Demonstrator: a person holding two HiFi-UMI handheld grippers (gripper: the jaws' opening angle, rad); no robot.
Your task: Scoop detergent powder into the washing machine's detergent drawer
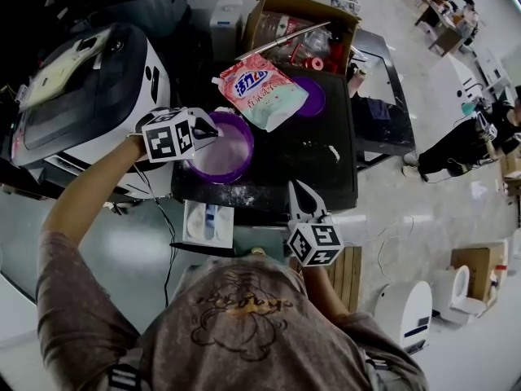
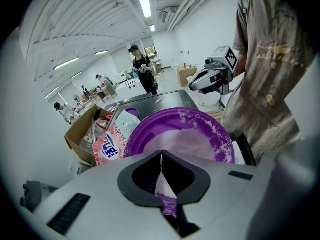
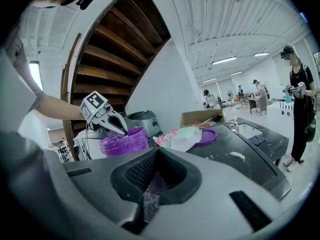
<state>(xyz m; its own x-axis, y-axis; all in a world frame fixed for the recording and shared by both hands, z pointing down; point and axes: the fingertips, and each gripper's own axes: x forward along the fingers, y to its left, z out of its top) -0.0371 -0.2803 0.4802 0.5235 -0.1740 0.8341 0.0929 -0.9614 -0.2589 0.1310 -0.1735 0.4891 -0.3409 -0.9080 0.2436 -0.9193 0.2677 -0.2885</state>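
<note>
- Dark tabletop (image 1: 326,169) holds a purple tub (image 1: 247,149) of detergent powder (image 1: 220,157) left of centre, close beside the washing machine (image 1: 89,88) at upper left, so the carry is probably short.
- Left gripper (image 1: 213,129) is pinched onto the tub's rim, likely to steady it for scooping.
- Right gripper (image 1: 296,187), at lower centre, clamps a powder-flecked purple piece (image 3: 148,191), probably the scoop's handle, well clear of the tub.
</note>
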